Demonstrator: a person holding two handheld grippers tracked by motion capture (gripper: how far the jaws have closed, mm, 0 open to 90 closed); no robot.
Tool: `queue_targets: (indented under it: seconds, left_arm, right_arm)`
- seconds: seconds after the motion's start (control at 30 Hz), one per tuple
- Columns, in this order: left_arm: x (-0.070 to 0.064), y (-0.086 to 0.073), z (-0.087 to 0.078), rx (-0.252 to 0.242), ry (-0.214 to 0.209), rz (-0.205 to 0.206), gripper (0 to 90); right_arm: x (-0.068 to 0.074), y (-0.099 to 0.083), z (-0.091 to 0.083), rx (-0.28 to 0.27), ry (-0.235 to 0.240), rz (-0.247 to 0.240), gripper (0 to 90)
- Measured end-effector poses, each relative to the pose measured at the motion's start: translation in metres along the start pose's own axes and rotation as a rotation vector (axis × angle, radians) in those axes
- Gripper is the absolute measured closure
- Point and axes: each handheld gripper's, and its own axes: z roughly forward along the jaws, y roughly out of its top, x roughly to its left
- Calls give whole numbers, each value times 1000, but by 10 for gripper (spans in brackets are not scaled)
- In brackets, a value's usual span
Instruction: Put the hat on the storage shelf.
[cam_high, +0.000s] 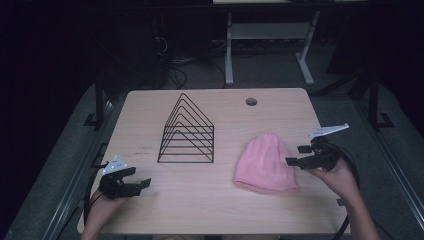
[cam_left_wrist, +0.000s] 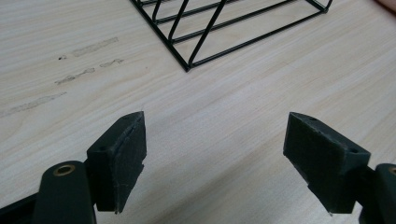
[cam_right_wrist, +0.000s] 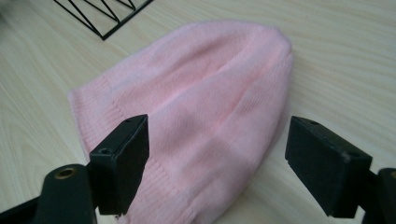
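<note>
Jaws wide apart on both grippers, nothing held. Right gripper (cam_right_wrist: 217, 163) hovers w/ its jaws straddling the hat (cam_right_wrist: 196, 107), aimed at the ribbed-brim end; in the high view it sits just at the hat's right edge (cam_high: 305, 156). Left gripper (cam_left_wrist: 215, 161) is low over bare table (cam_left_wrist: 233, 102), well apart from the hat, near the front corner of the wire rack (cam_left_wrist: 224, 28).

Hat lies flat on the table's right half, between rack and right hand, crown pointing away from the person, brim toward them.

Handling, judged from the look: knit, so soft, light, floppy, no stiffness at all. It'll sag and fold once lifted, not hold shape. Not fragile, not slippery; pads should bite the knit fine. Risk is more that a pinch grabs just the top layer, or drags it across the table instead of lifting.

Best grip imo: the ribbed brim, thicker and doubled, pinch both layers at the edge. A 2nd grip on the opposite brim side w/ the left gripper would keep it spread.
</note>
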Motion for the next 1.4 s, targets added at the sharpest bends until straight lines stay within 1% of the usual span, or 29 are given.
queue_targets:
  seconds: [0.03, 0.1, 0.13, 0.17, 0.23, 0.27, 0.3, 0.33, 0.5, 0.6, 0.63, 0.73, 0.77, 0.8, 0.83, 0.87, 0.97, 1.03, 1.07, 1.13, 1.2, 1.27, 1.3, 1.33, 1.4]
  left_arm:
    - [-1, -1, 0, -1, -1, -5, 212]
    - [-2, -2, -2, 4, 0, 3, 211]
    - [-3, -2, -2, -4, -1, -5, 211]
    - [-3, -2, -3, -5, -1, 1, 211]
    - [-4, -1, -4, -6, -2, 5, 211]
    - [-4, -1, -4, -8, -3, 5, 211]
    - [-4, 0, -3, -12, -4, 3, 211]
    - [-5, 0, -3, -13, -6, 1, 212]
    - [-5, 0, 0, 4, -8, 17, 211]
    - [-4, 0, 1, 3, -12, 10, 212]
    - [-4, 0, 1, 3, -12, 11, 212]
    - [-3, 0, 1, 4, -13, 13, 212]
    - [-3, 1, 1, -1, -16, 11, 211]
    - [-4, 1, 1, -8, -18, 5, 211]
    - [-3, 1, 1, -8, -19, 6, 211]
    - [-3, 1, 1, -8, -21, 1, 211]
    - [-2, 1, 2, -11, -22, -10, 211]
    - [-1, 1, 2, -14, -23, -8, 211]
    - [-1, 1, 2, -12, -23, -8, 212]
    - [0, 2, 3, -10, -24, -6, 212]
    - [1, 2, 3, -9, -26, -4, 212]
    - [1, 3, 3, -16, -26, -10, 211]
    - [1, 3, 3, -16, -26, -10, 212]
    - [2, 3, 3, -10, -28, -11, 212]
    - [3, 3, 4, -13, -28, -14, 211]
  right_arm:
    - [-1, 2, 1, 1, -2, 5, 213]
    - [-3, 7, 4, 1, -4, 1, 213]
    - [-5, 8, 5, -7, -4, 0, 214]
    - [-6, 10, 7, -8, -5, 7, 214]
    - [-10, 13, 10, -11, -8, 6, 216]
    - [-12, 15, 11, -7, -7, 20, 216]
    - [-15, 17, 13, -8, -2, 21, 216]
    - [-18, 19, 15, -7, 2, 33, 216]
    - [-28, 34, 30, 25, 3, 32, 219]
    - [-33, 41, 37, 53, -2, 38, 221]
    - [-35, 42, 40, 49, 1, 37, 224]
    - [-38, 46, 44, 64, -4, 43, 226]
    - [-40, 50, 48, 78, 3, 51, 231]
    - [-41, 51, 50, 79, 5, 49, 230]
    - [-42, 52, 53, 80, 17, 59, 231]
    - [-44, 53, 55, 78, 31, 67, 231]
    - [-47, 56, 65, 96, 28, 72, 237]
    - [-49, 57, 70, 109, 32, 81, 247]
    - [-50, 57, 73, 113, 26, 79, 249]
    - [-53, 57, 77, 115, 37, 96, 281]
    - [-57, 56, 82, 127, 35, 103, 284]
    - [-61, 53, 86, 141, 48, 124, 306]
    - [-61, 53, 86, 141, 48, 124, 306]
    - [-64, 50, 88, 135, 66, 151, 344]
    - [-64, 49, 90, 136, 80, 153, 369]
